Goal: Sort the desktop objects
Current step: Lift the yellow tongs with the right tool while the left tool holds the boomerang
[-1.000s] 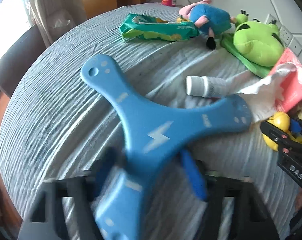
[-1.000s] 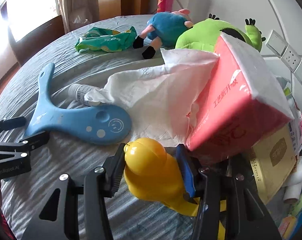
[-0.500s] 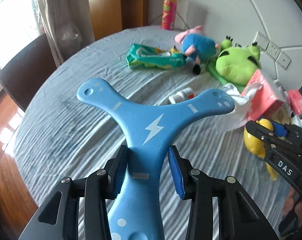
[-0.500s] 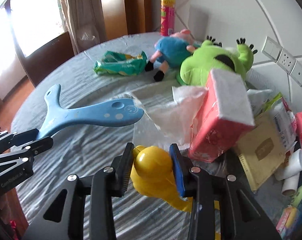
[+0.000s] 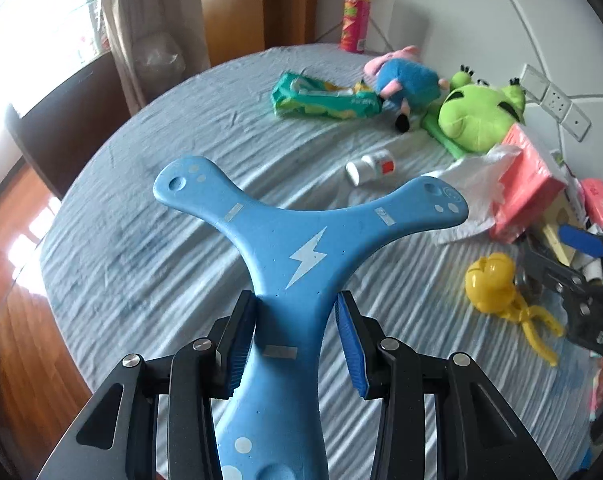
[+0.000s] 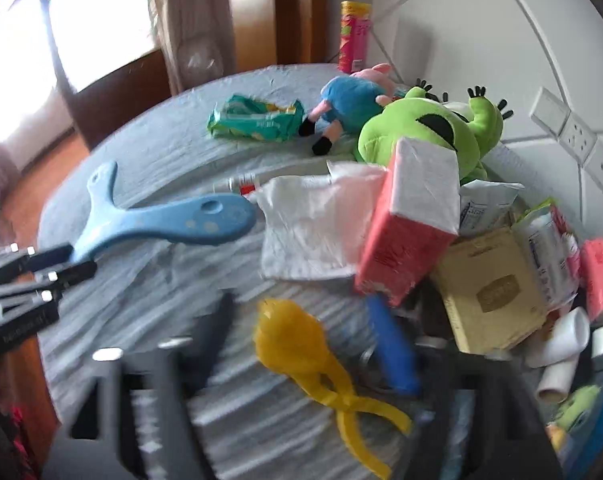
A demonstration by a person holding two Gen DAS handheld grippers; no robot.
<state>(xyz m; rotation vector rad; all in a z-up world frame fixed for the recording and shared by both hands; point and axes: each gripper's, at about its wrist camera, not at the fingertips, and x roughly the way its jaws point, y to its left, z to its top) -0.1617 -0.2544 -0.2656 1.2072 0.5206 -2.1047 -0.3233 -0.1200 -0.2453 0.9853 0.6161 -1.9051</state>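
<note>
My left gripper (image 5: pixel 297 344) is shut on the stem of a blue three-armed boomerang (image 5: pixel 301 236) with a white lightning bolt and holds it above the grey-blue cloth. It also shows in the right wrist view (image 6: pixel 169 224). My right gripper (image 6: pixel 301 344) is open and blurred. The yellow duck-head tongs (image 6: pixel 301 348) lie on the cloth between its fingers, free of them. The tongs also show in the left wrist view (image 5: pixel 497 292), left of the right gripper (image 5: pixel 573 264).
A round table with a grey-blue cloth (image 5: pixel 149 240). Far side: green snack bag (image 5: pixel 321 98), blue pig plush (image 5: pixel 405 78), green frog plush (image 5: pixel 477 114), white bottle (image 5: pixel 369 168), pink can (image 5: pixel 355 18). Right: red tissue box (image 6: pixel 413 220), tan box (image 6: pixel 489 292), clutter.
My right gripper has opened and let go of the yellow tongs, which now lie on the cloth. Both grippers have pulled back and up. The left one still holds the boomerang.
</note>
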